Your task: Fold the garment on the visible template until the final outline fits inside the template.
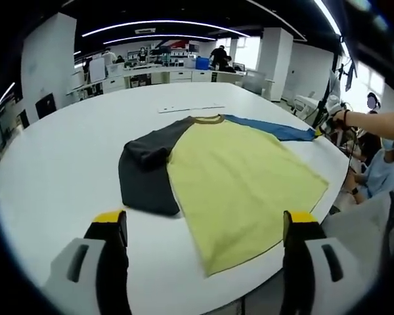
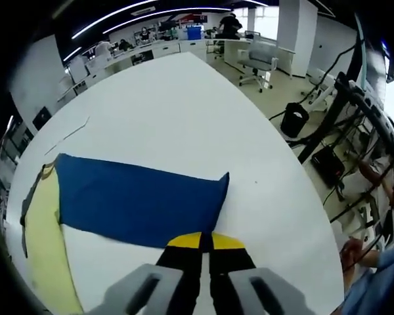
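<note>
Yellow cloth forms the body of the garment (image 1: 240,184), which is spread flat on the white table (image 1: 65,164) with a dark grey sleeve (image 1: 148,167) on one side and a blue sleeve (image 2: 138,200) stretched out on the other. No template outline can be made out on the table, perhaps because it is hidden under the cloth.

In the left gripper view the left tongs (image 1: 207,233) are held released, jaws wide apart, above the near hem. The garment lies straight ahead of them, its long axis running away toward the collar (image 1: 209,119), with the grey sleeve nearest the left jaw.

In the right gripper view the right tongs (image 2: 205,241) are seen clenched at the lower edge of the blue sleeve near its cuff end. A pinch of the cloth seems to be held, though the contact itself is covered by the yellow tips. The sleeve's long axis runs from the cuff across to the yellow body.

The coming move is judged to be the right hand's: the sleeve would be carried inward along that axis, over the body.
</note>
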Tool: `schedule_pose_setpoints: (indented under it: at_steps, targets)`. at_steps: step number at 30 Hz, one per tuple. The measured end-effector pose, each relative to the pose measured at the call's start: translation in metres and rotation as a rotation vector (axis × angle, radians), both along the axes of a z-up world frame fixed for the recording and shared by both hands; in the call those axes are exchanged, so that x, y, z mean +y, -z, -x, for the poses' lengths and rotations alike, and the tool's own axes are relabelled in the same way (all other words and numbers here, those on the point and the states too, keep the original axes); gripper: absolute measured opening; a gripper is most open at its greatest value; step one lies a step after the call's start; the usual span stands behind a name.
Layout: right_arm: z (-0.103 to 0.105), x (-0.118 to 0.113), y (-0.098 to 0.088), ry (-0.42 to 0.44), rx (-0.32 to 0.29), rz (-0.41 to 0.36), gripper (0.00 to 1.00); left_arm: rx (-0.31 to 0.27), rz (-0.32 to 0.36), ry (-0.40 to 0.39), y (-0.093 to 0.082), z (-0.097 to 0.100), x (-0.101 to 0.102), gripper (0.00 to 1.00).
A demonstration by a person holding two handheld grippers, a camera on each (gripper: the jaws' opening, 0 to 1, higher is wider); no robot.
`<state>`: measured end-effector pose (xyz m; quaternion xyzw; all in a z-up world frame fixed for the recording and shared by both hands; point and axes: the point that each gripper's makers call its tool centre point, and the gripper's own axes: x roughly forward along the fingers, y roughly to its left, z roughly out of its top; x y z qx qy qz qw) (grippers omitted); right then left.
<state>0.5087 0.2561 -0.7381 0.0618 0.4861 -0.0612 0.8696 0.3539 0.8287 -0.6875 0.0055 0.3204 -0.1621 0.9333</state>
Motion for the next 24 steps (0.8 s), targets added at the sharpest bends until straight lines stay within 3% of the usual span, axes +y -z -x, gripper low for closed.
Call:
schedule_pose_setpoints:
  at_steps: [11,24]
  targets:
    - [-0.011,0.016,-0.015,-0.041,-0.03,0.002,0.0,0.009,0.028,0.005,0.0,0.005,0.001,0.99]
    - [-0.032,0.054,-0.035,-0.137,-0.077,-0.019,0.0,0.001,0.044,0.012,-0.002,0.009,0.001,0.99]
